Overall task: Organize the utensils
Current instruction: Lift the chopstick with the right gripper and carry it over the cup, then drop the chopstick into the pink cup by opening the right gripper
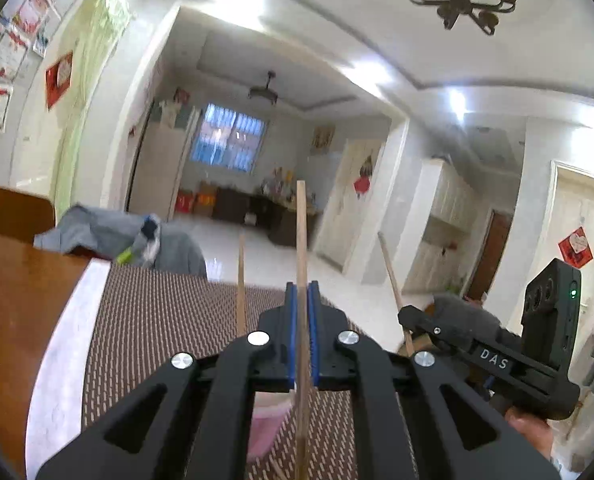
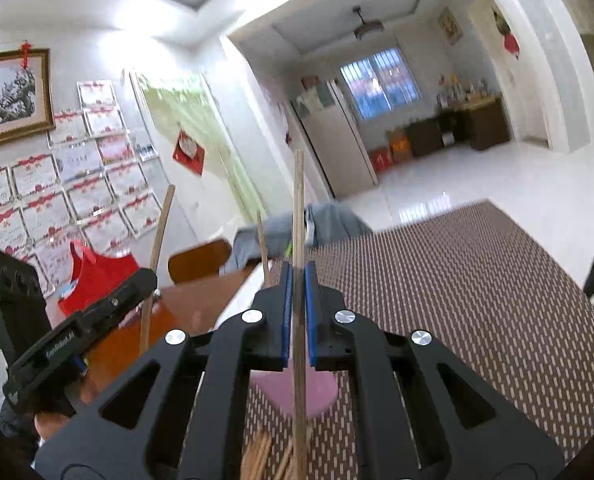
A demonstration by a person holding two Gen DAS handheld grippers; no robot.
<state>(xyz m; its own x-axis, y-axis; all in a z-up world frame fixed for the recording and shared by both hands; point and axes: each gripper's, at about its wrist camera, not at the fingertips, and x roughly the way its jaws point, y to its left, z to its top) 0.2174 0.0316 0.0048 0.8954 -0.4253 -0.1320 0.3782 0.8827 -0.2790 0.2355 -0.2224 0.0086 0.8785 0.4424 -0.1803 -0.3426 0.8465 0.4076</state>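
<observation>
My left gripper (image 1: 301, 292) is shut on a wooden chopstick (image 1: 301, 232) that points up and away over the table. A second chopstick (image 1: 241, 280) stands just to its left, its lower end hidden behind the fingers. Under the jaws lies a pink cup (image 1: 267, 420). In the right wrist view my right gripper (image 2: 297, 276) is shut on another chopstick (image 2: 298, 208), above the pink cup (image 2: 317, 392) and several loose chopsticks (image 2: 257, 456). Each view shows the other gripper, the right gripper (image 1: 409, 320) and the left gripper (image 2: 147, 278), raised beside it with its stick.
A brown woven mat (image 1: 157, 320) covers the wooden table (image 1: 13, 300). A chair back (image 1: 13, 208) and a heap of grey clothes (image 1: 109, 236) sit at the far edge. A red bag (image 2: 97, 276) stands at the left. Beyond is open tiled floor.
</observation>
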